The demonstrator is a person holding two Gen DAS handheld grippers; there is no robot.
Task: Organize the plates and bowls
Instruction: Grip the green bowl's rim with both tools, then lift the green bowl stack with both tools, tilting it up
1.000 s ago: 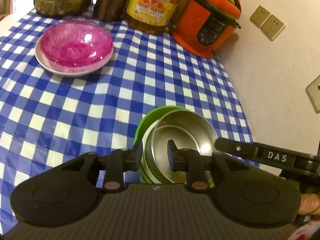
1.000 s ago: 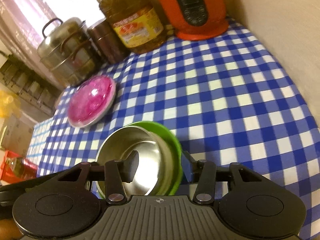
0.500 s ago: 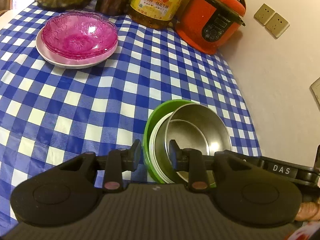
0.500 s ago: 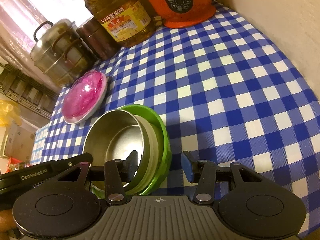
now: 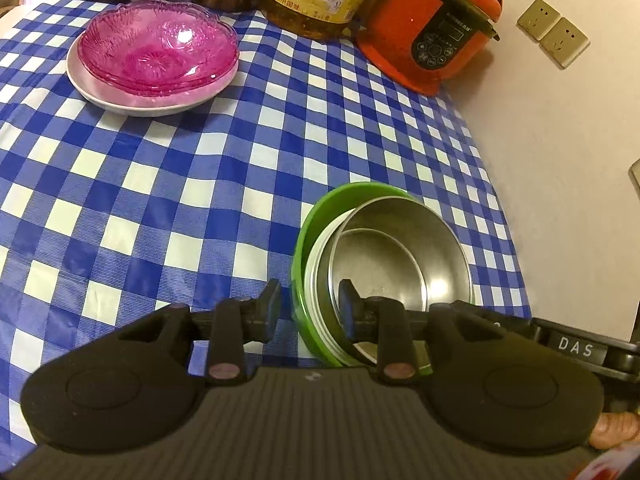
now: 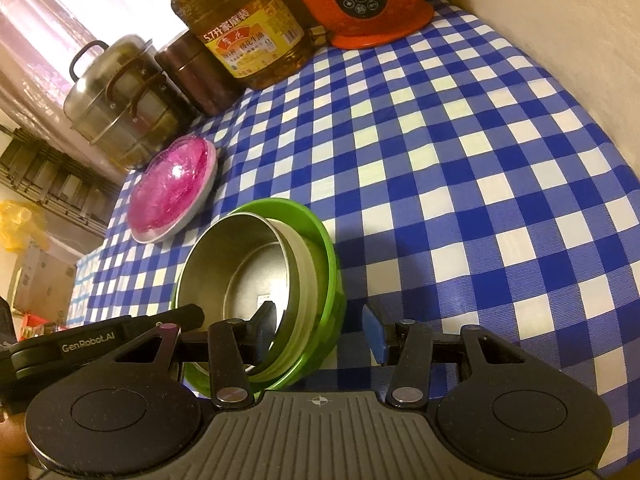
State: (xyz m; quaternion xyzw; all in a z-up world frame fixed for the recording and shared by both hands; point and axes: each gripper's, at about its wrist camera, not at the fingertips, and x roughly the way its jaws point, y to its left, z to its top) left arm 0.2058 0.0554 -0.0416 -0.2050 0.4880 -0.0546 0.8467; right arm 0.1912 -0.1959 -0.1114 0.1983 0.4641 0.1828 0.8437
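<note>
grippers [image 5: 310, 306] [image 6: 320, 330] astride nested bowls [image 5: 400, 256]

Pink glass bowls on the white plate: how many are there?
2 at least: pink glass bowls nested on the white plate, at the table's far left near the steamer pot. Two rims show; more may be hidden within.

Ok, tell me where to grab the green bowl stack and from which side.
Take the green bowl by its rim, one finger inside and one outside the wall. Its rim stands proud of the steel bowl nested inside, leaving a lip to pinch. Come from the near edges: the right gripper already straddles that rim on its side, open, and the left gripper does so on the other.
</note>
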